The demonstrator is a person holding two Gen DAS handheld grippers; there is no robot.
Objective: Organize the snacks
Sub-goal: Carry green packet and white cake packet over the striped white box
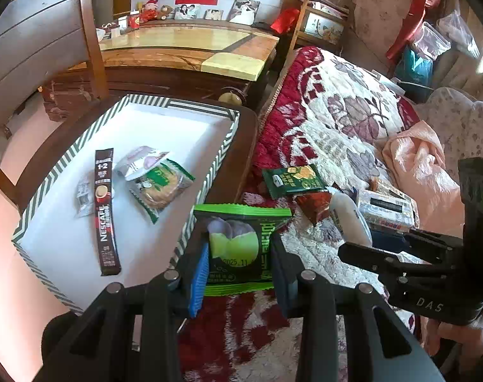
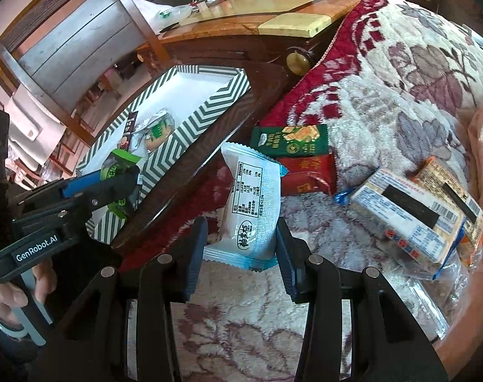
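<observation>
My left gripper (image 1: 238, 254) is shut on a bright green snack packet (image 1: 236, 248), held above the blanket just right of the striped box (image 1: 206, 172). The same green snack packet (image 2: 118, 172) shows in the right wrist view, over the box's near wall. My right gripper (image 2: 241, 238) is shut on a white and light-blue snack packet (image 2: 252, 203), lifted over the blanket beside the box's corner. Inside the box lie a coffee stick (image 1: 105, 210), a cookie packet (image 1: 160, 187) and a silver pouch (image 1: 136, 162).
On the flowered blanket (image 2: 384, 102) lie a dark green cracker packet (image 2: 289, 140), a red packet (image 2: 308, 175) and boxed snacks in clear wrap (image 2: 407, 219). The box stands on a dark wooden stool (image 2: 241, 105). A wooden cabinet (image 1: 184, 51) is behind, a chair (image 1: 91, 31) at the left.
</observation>
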